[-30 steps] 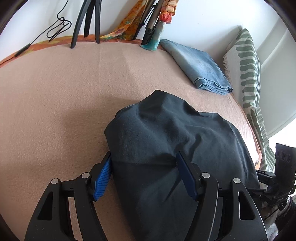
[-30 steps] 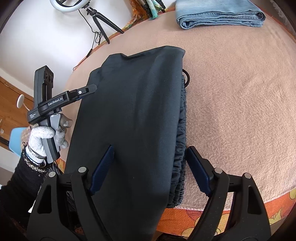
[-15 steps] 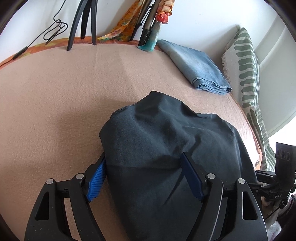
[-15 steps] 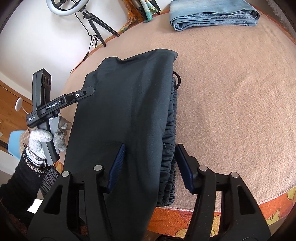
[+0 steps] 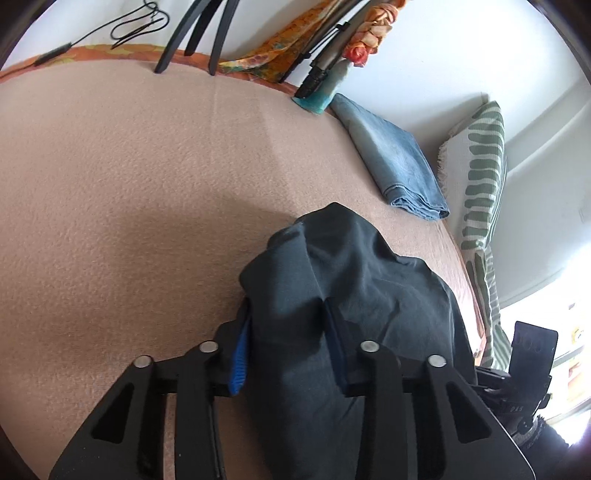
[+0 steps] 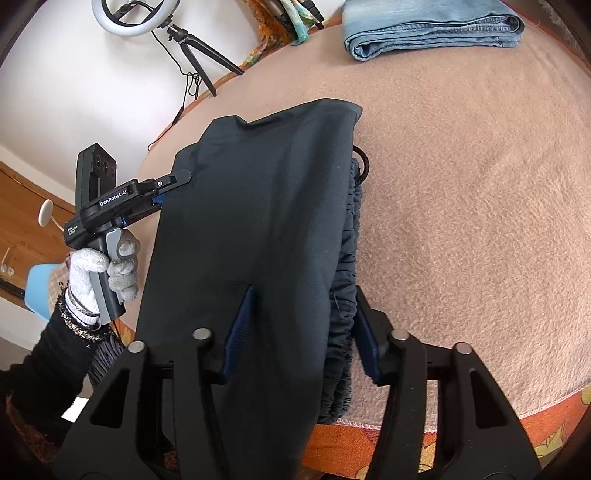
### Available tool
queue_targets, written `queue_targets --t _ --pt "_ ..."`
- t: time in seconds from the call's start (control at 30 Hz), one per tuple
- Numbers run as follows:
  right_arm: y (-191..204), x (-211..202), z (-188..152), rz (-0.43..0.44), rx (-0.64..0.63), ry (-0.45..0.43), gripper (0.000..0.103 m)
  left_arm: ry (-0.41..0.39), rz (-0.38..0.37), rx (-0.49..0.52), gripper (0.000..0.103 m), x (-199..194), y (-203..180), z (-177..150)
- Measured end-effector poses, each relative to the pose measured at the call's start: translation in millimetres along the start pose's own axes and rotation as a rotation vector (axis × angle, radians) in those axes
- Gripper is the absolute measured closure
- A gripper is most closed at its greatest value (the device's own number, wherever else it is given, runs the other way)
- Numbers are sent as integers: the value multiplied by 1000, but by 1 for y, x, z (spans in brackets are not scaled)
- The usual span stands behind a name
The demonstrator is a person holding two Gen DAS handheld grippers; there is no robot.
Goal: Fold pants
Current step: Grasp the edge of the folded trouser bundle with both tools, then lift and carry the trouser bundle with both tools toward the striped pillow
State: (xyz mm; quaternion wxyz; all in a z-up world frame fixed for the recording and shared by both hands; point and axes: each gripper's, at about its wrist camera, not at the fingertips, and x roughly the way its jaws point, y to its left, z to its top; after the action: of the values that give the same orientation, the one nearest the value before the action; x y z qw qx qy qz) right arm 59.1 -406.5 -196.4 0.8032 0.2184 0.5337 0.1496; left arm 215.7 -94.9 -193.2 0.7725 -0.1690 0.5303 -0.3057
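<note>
Both tools narrower than before, left tool and right tool pinching dark pants, long axis running away.

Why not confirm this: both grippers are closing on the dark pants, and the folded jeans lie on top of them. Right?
Not quite. The folded jeans lie apart from the dark pants, farther back on the blanket, as the right wrist view shows. The left gripper and right gripper do pinch the pants.

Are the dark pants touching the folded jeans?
Apart. The right wrist view shows bare blanket between the dark pants and the folded jeans.
</note>
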Motion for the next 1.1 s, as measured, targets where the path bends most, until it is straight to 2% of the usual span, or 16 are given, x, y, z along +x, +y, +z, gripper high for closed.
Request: queue_targets --t 0.07,0.13,0.27,0.37,0.43,0.53,0.63,0.73,0.83,0.97,1.1 --pt "-4 -2 -1 4 16 -14 62 0 -28 -41 85 0 9 1" --pt "-4 -7 -2 -2 11 -31 71 1 -32 -40 87 -1 8 0" --pt "-2 -12 -1 -9 2 -44 74 1 1 3 87 0 -1 -2" --pt "-11 -5 1 11 66 9 57 6 -1 -11 87 2 1 -1" --pt "-12 -4 2 50 74 16 51 7 -4 -19 85 2 3 0" --pt "-7 -4 0 46 41 21 53 7 -14 -27 85 3 5 2" --pt "-3 -6 -3 0 32 11 67 3 -48 -48 85 5 9 4" --pt "5 -16 -6 -33 12 -33 79 -6 -55 -48 94 3 6 3" --pt "18 -26 -6 -84 -13 -65 83 -31 -28 18 96 -5 -9 2" --pt "47 -27 -5 -217 -125 -71 84 -63 4 118 97 -19 -34 2" --pt "76 -32 -5 -300 -207 -92 85 -103 18 197 98 -35 -55 0"
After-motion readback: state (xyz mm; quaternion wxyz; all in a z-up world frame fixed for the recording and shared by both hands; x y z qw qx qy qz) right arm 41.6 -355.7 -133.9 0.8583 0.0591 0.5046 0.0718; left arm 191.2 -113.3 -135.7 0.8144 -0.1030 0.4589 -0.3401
